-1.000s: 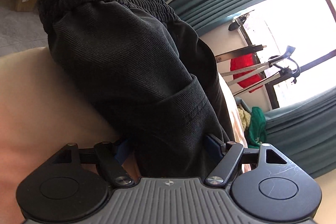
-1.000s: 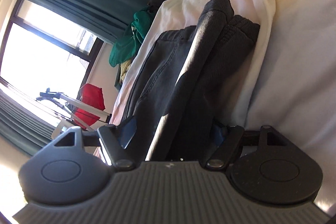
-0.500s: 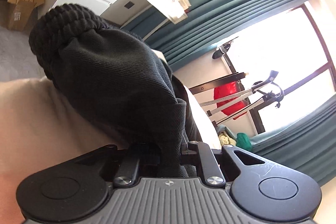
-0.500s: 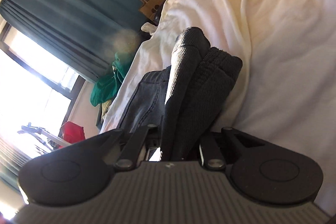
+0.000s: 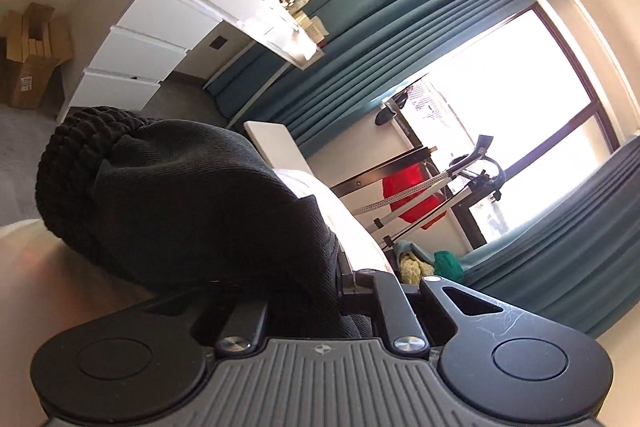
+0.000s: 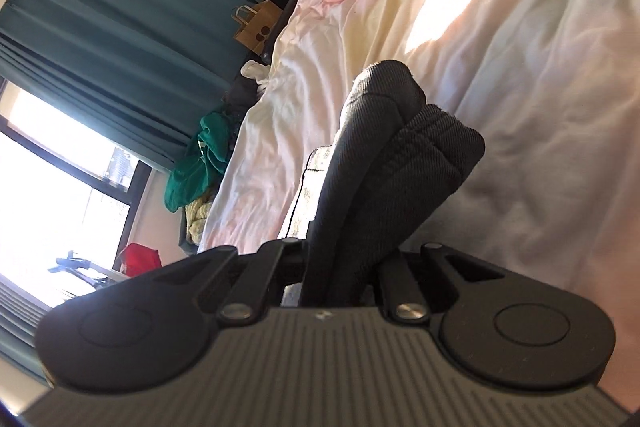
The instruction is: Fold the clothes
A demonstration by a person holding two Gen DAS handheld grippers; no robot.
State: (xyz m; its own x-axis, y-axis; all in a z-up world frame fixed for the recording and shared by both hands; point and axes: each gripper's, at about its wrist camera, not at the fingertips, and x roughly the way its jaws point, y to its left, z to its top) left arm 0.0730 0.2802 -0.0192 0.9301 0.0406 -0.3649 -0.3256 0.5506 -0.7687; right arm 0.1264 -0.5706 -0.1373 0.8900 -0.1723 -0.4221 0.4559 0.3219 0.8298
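A pair of black ribbed pants point(image 5: 188, 203) with an elastic waistband fills the left wrist view. My left gripper point(image 5: 308, 291) is shut on a bunch of this cloth and holds it raised; the fingertips are hidden in the fabric. In the right wrist view the same black pants point(image 6: 384, 163) stand up as a doubled fold over the pale bed sheet point(image 6: 540, 75). My right gripper point(image 6: 340, 267) is shut on that fold, its fingertips hidden by the cloth.
A white dresser point(image 5: 160, 27) and cardboard boxes point(image 5: 28, 55) stand across the room. Teal curtains point(image 5: 400, 39), a bright window and a rack with a red item point(image 5: 412, 199) are at the right. Green clothes point(image 6: 200, 163) and a paper bag point(image 6: 256, 27) lie beside the bed.
Both grippers have closed on the pants, from open jaws a second ago. Both have lifted the cloth, and the views now show more of the room and bed.
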